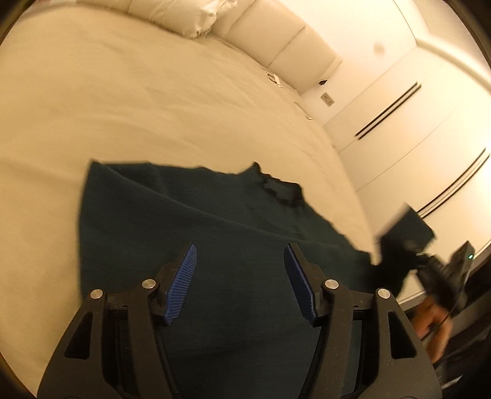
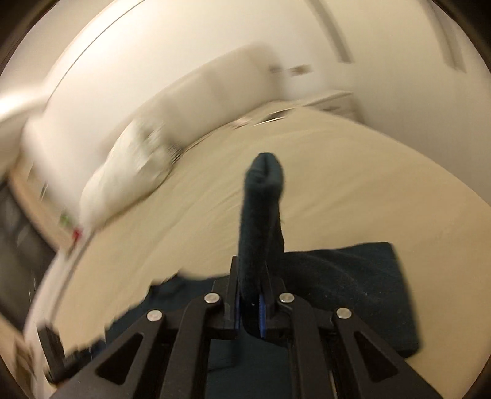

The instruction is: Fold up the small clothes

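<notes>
A dark teal garment lies spread on the cream bed sheet. My left gripper is open and empty, hovering just above the cloth with its blue pads wide apart. My right gripper is shut on a fold of the same garment, which sticks up past the fingers; the rest of the cloth lies below on the bed. The right gripper also shows in the left wrist view at the garment's right end, blurred.
A white pillow and a padded headboard lie at the far end of the bed. The bed's edge runs along the right, with white wall panels beyond. The right wrist view is motion-blurred.
</notes>
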Motion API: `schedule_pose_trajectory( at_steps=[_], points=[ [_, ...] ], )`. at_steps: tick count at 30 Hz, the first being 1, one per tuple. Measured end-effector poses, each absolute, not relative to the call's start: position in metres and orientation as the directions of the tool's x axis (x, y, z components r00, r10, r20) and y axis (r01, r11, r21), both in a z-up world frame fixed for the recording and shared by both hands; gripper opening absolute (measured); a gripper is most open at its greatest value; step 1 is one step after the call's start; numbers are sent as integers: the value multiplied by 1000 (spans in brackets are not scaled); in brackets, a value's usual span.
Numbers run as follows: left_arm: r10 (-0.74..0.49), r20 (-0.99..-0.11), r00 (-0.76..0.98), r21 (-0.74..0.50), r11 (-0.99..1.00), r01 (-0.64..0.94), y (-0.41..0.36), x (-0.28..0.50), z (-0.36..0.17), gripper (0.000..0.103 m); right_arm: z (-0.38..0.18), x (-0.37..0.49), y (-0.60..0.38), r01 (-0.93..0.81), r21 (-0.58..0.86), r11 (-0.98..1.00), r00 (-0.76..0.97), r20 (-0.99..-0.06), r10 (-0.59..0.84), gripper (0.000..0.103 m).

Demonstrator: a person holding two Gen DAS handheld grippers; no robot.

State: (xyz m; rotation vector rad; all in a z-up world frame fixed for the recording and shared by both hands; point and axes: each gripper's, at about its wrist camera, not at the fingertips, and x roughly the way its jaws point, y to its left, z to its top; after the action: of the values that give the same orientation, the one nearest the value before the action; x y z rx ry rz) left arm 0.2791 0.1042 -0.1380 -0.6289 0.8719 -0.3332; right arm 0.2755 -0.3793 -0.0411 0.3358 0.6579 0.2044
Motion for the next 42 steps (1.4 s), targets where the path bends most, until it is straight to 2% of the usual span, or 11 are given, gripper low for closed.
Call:
schedule_pose_trajectory(
  at_steps=[3, 8, 10, 12, 14, 26, 28, 29, 30, 33, 42],
  points=[
    [-573, -577, 582, -706, 708, -3, 103, 281, -148, 60, -77, 284, -286, -236, 289, 928, 688, -624, 369, 11],
    [-619, -579, 530, -744, 668, -33, 92, 284, -166, 65, -147, 301, -235, -260, 290, 921, 540, -747, 388, 21],
    [-618, -583, 527, -735, 678, -18, 86, 282, -165, 69, -146, 276, -236, -277, 348, 896, 552, -705, 445, 40],
    [-618, -594, 516, -731, 682, -25, 77, 285, -165, 70, -142, 262, -244, -278, 417, 865, 553, -667, 499, 76],
    [-629, -602, 492, -734, 678, -30, 67, 288, -161, 70, -134, 255, -253, -269, 432, 861, 588, -635, 502, 84],
    [-500, -779, 380, -537, 843, 7, -9, 325, -162, 69, -147, 210, -385, -17, 852, 523, 675, -375, 635, 84],
    [-479, -787, 389, -514, 857, 14, -14, 326, -162, 58, -153, 202, -403, 21, 877, 481, 694, -359, 624, 84],
    [-473, -791, 388, -510, 860, 11, -17, 327, -163, 37, -158, 199, -411, 34, 893, 448, 702, -341, 626, 84],
    [-474, -793, 382, -513, 858, 0, -19, 329, -165, 29, -160, 197, -415, 39, 903, 428, 706, -328, 628, 84],
    [-486, -782, 391, -527, 850, 4, -17, 327, -168, 15, -165, 195, -420, 47, 924, 379, 717, -296, 632, 84],
    [-484, -691, 538, -558, 829, 29, 14, 292, -135, 7, -174, 196, -434, 123, 940, 318, 773, -291, 563, 84]
  ],
)
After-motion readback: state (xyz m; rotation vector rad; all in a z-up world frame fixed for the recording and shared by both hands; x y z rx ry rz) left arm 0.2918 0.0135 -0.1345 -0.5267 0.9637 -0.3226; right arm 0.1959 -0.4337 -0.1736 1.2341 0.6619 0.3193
